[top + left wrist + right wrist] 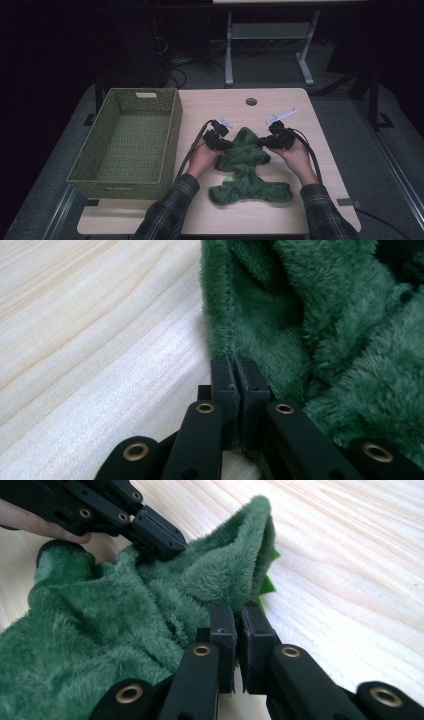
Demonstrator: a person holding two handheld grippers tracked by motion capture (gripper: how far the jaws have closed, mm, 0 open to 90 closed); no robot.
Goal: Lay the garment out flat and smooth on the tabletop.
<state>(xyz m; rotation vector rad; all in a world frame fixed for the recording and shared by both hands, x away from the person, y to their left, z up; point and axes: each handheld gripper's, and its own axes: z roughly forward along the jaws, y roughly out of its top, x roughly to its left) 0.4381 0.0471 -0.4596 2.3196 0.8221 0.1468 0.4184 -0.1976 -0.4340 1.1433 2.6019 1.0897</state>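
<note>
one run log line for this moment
left tool: shut on green fleece cloth | right tool: shut on green fleece cloth | basket: empty

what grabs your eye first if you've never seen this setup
A fluffy dark green plush garment lies crumpled in the middle of the pale wooden table. The left gripper and right gripper are each shut on an edge of it. A woven olive-green rectangular basket stands to the left.

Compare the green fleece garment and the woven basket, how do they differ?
The green fleece garment is soft, dark green and lies crumpled, pinched by the left gripper and right gripper; the woven basket is stiff, pale olive, boxy and untouched. Both rest on the wooden table.
</note>
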